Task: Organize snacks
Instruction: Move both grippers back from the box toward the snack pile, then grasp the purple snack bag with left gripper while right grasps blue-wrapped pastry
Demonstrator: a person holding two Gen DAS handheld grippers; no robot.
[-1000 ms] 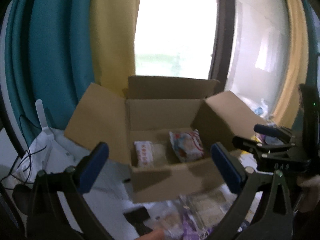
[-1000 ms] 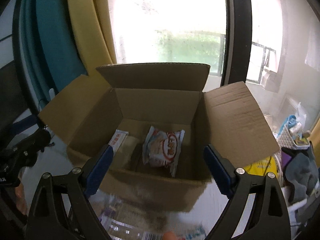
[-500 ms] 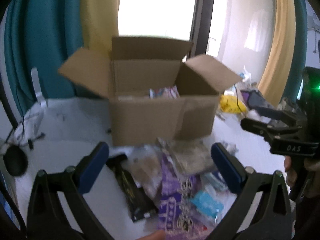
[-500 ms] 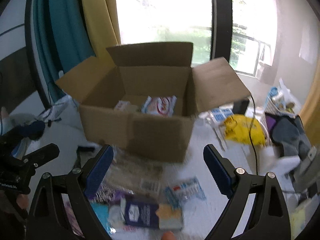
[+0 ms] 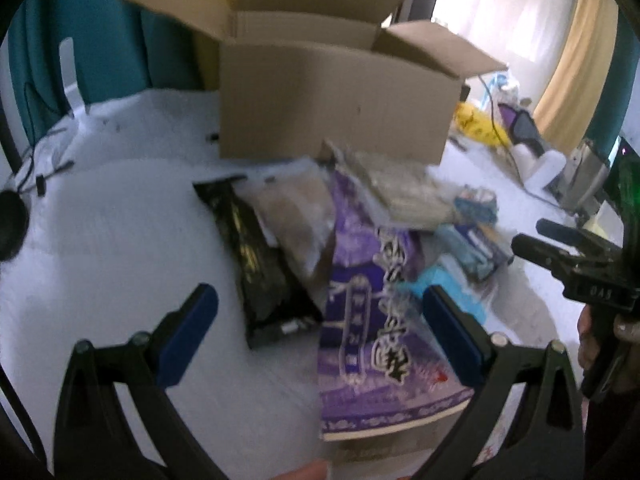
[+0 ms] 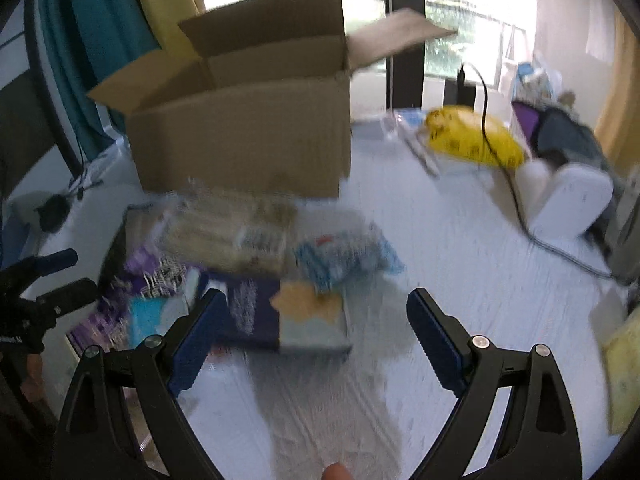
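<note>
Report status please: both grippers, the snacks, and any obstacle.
Left gripper open, right gripper open, both empty. Snack pile loose on table before open cardboard box. Nothing blocking.

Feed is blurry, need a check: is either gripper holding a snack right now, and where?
Nothing is held. The left gripper and right gripper both hang open over the snack pile.

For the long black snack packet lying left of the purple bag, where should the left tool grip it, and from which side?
Grip the long black snack packet across its narrow width near the middle, coming straight down from above. It lies flat, its left edge is free on the white table, and the open left tool is wide enough to span it.
</note>
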